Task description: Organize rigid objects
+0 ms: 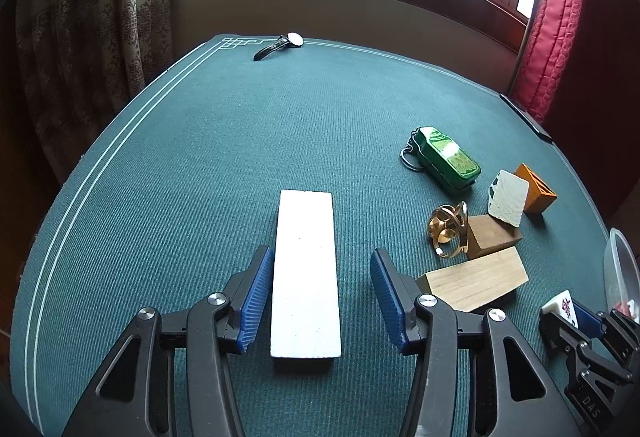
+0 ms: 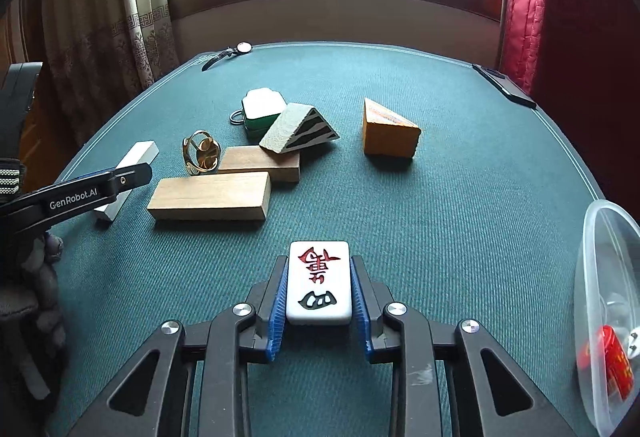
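Mahjong tile [image 2: 319,283], white with red and black characters, sits clamped between the blue pads of my right gripper [image 2: 319,301], low over the green felt table [image 2: 460,197]. On the left, my left gripper [image 1: 316,301] hangs level with its jaws spread wide around a long white block [image 1: 306,273] — pads close beside it, not touching. Between the two lie two wooden blocks [image 2: 210,197], a gold ring piece [image 2: 202,153], a green keychain case [image 1: 446,159] and an orange wedge [image 2: 388,133]. Only my right camera shows inside the clear plastic container [image 2: 600,317] at the right edge — something red. Open felt stretches toward the far edge, where a wristwatch [image 1: 282,44] lies.
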Action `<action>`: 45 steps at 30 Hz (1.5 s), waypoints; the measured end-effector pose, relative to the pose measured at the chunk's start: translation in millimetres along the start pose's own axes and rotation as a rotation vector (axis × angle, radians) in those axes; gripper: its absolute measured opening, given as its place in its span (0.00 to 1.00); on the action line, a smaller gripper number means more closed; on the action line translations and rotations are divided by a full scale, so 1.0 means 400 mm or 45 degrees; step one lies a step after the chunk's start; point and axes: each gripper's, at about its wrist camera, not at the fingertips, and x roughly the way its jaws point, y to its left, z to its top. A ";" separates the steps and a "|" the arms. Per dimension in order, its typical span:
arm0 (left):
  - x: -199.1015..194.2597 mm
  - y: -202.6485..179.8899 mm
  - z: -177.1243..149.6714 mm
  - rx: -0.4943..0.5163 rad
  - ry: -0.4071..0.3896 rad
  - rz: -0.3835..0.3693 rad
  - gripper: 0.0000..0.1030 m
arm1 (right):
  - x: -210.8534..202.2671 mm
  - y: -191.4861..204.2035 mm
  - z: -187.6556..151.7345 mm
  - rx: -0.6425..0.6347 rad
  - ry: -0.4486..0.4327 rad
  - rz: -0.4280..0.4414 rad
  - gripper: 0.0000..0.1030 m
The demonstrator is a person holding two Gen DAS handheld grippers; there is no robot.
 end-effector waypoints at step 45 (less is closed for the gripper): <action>-0.192 -0.291 -0.092 0.173 -0.156 -0.099 0.31 | -0.332 -0.391 -0.149 0.409 -0.262 -0.226 0.31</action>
